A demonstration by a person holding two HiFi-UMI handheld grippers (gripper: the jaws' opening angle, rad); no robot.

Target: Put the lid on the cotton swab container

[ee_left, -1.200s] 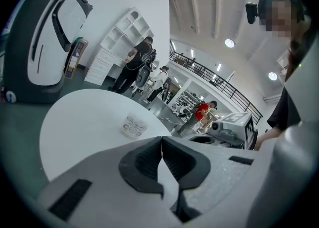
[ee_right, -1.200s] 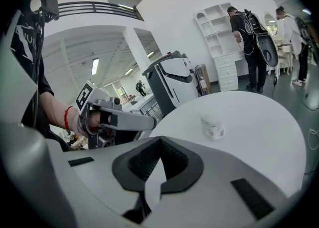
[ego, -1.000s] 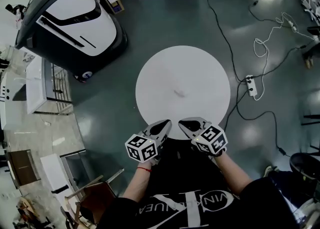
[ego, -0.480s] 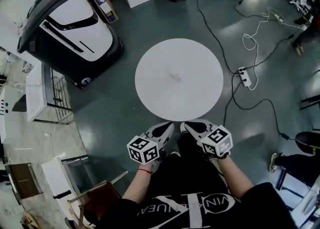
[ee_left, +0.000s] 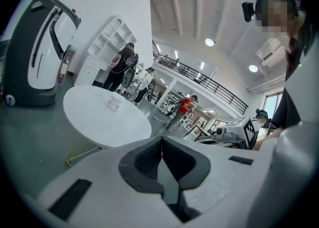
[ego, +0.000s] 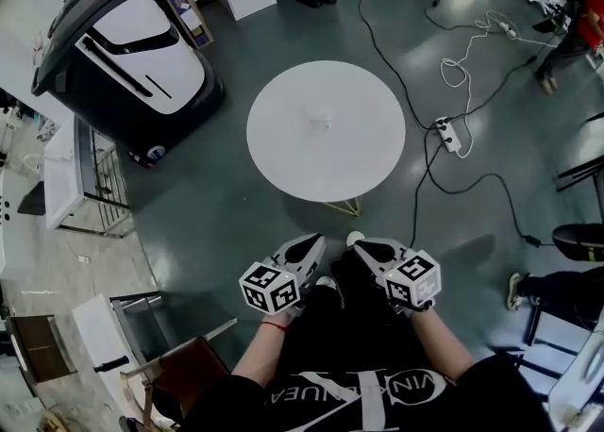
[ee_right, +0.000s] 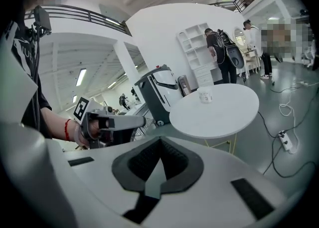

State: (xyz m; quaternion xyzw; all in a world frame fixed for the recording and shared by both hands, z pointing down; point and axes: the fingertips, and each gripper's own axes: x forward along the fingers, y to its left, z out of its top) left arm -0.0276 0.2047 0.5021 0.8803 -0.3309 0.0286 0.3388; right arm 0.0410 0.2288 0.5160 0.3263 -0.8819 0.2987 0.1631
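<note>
We find the round white table (ego: pixel 326 152) standing on a dark green floor, well ahead of the person. The cotton swab container (ego: pixel 319 123) sits upright near the table's centre, the only item on it. It is too small in every view for us to tell whether its lid is fitted, and we see no separate lid.

Both grippers are held low and close to the person's body, short of the table's near edge and well apart from the container. The left gripper (ego: pixel 311 243) has its jaws clenched together, the dark pads meeting at the tips with nothing between them. The right gripper (ego: pixel 363 247) is likewise clamped on nothing, pads meeting at the tips. The two sit side by side, tips angled toward each other and toward the table.

We note a large black and white machine (ego: pixel 123 43) to the left of the table and a power strip (ego: pixel 446 134) with trailing cables on the floor to the right. A brown chair (ego: pixel 184 373) stands near the person's left elbow. Several people stand beyond the table by white shelves (ee_right: pixel 197 48).
</note>
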